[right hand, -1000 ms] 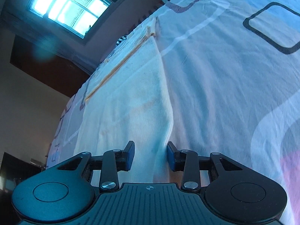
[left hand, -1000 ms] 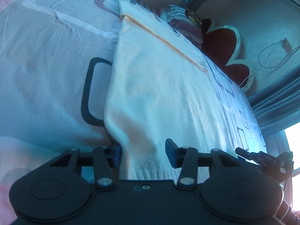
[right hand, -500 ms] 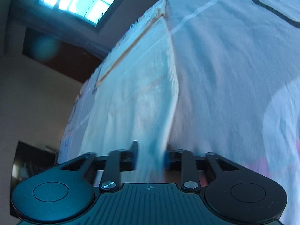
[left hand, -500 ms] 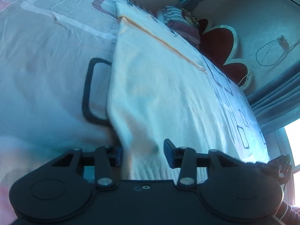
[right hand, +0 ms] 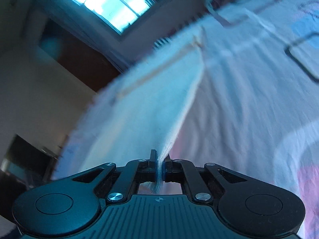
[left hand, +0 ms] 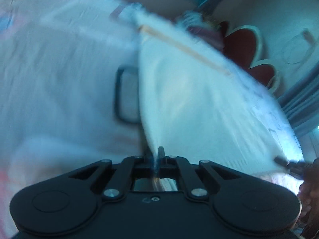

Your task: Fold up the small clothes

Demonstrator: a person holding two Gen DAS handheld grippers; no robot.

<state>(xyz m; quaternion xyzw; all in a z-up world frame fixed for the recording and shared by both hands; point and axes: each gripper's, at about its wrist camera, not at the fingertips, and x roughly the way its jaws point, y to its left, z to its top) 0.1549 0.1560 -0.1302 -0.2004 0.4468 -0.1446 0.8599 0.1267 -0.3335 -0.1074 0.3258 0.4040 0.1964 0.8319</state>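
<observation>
A white cloth (left hand: 189, 91) with an orange stripe near its far edge lies spread on the patterned bedsheet (left hand: 59, 75). My left gripper (left hand: 156, 159) is shut on the cloth's near left corner, and the fabric rises in a taut ridge from the jaws. In the right wrist view the same white cloth (right hand: 143, 107) runs up from my right gripper (right hand: 159, 165), which is shut on its near right corner. That corner is lifted off the bedsheet (right hand: 249, 99). The right gripper's tip shows at the left wrist view's right edge, pinching the cloth. Both views are blurred.
A red flower-shaped cushion (left hand: 245, 45) and a striped pillow (left hand: 201, 29) sit at the bed's far end. Grey curtains (left hand: 299, 103) hang at the right. A bright window (right hand: 111, 2) and dark furniture (right hand: 24, 163) show beyond the bed's edge.
Both grippers closed from open onto the cloth's near corners. The right corner has lifted, and the cloth now pulls taut between the two grips.
</observation>
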